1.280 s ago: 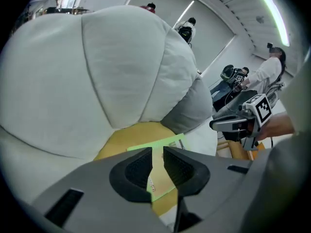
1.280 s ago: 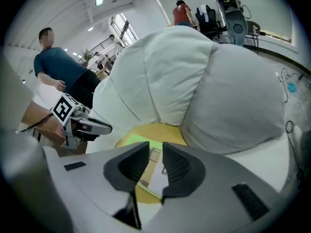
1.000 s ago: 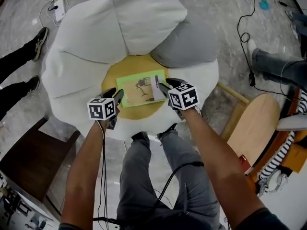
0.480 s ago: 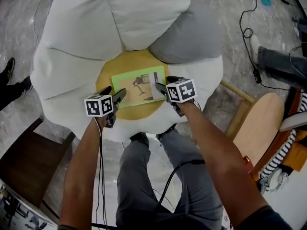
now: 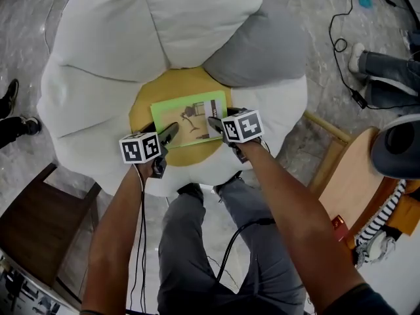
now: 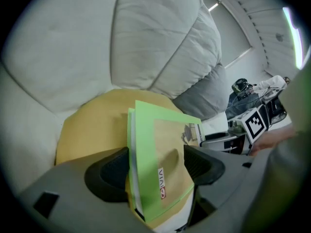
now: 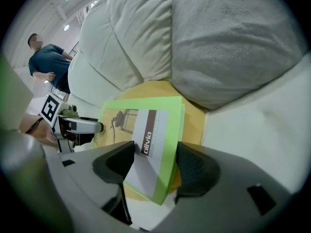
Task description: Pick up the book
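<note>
A green book (image 5: 187, 117) with a tan and white cover lies flat on the yellow centre (image 5: 146, 102) of a flower-shaped cushion. My left gripper (image 5: 167, 136) is at the book's near left corner. In the left gripper view that corner (image 6: 160, 159) lies between the wide jaws of this gripper (image 6: 158, 166), and the pads do not press on it. My right gripper (image 5: 220, 128) is at the near right corner. Its jaws (image 7: 153, 166) are opening, and the book's corner (image 7: 146, 130) lies loose between them.
White petals (image 5: 98, 64) and one grey petal (image 5: 256, 51) ring the yellow centre. A wooden chair (image 5: 348, 176) stands at the right and dark furniture (image 5: 39, 222) at the lower left. Cables (image 5: 341, 25) lie on the floor, and other people's legs (image 5: 387, 77) are near.
Both grippers have sunk toward the cushion and closed in on the book's near corners. The legs of the person at the left have drawn back toward the edge.
</note>
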The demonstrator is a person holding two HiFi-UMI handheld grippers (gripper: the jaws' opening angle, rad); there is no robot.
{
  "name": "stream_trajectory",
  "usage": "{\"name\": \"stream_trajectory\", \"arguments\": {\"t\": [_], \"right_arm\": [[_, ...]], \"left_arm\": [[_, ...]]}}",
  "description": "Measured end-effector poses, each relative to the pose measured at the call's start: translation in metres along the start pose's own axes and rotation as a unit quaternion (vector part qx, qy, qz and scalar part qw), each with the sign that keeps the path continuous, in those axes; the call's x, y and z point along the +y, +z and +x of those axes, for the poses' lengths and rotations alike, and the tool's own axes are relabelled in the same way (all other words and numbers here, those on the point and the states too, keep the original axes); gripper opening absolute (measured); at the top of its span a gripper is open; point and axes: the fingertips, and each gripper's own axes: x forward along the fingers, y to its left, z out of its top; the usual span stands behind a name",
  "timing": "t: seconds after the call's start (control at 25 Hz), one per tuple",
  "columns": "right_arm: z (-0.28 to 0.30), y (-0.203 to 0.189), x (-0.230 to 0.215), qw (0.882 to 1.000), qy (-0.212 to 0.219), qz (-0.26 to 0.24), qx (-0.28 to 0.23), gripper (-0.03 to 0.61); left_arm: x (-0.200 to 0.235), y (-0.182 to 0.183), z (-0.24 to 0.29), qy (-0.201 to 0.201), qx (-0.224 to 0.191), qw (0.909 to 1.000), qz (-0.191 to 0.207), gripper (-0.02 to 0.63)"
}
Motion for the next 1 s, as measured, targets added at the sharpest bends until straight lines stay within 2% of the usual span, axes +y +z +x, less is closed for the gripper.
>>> {"name": "stream_trajectory", "arguments": {"t": [0.08, 0.2, 0.32, 0.52, 0.76, 1.0], "right_arm": [[-0.006, -0.001, 0.004, 1.000, -0.009, -0.001, -0.003, 0.281], [-0.023, 0.001, 0.012, 1.000, -0.018, -0.007, -0.018, 0.279], [-0.050, 0.014, 0.027, 0.998, -0.023, -0.017, -0.051, 0.279], [-0.105, 0.035, 0.062, 0.993, -0.030, -0.034, -0.107, 0.281], [-0.188, 0.074, 0.111, 0.982, -0.047, -0.065, -0.174, 0.279], [-0.274, 0.117, 0.158, 0.964, -0.057, -0.094, -0.242, 0.279]], "left_arm": [[-0.005, 0.007, -0.006, 0.006, -0.016, 0.9998, 0.001, 0.336], [-0.019, 0.019, -0.020, 0.017, -0.026, 0.9990, 0.033, 0.336], [-0.035, 0.033, -0.043, 0.022, -0.037, 0.9978, 0.049, 0.336], [-0.073, 0.059, -0.098, 0.029, -0.083, 0.9935, 0.072, 0.339], [-0.126, 0.097, -0.179, 0.033, -0.149, 0.9843, 0.089, 0.342], [-0.175, 0.125, -0.250, 0.019, -0.194, 0.9755, 0.102, 0.344]]}}
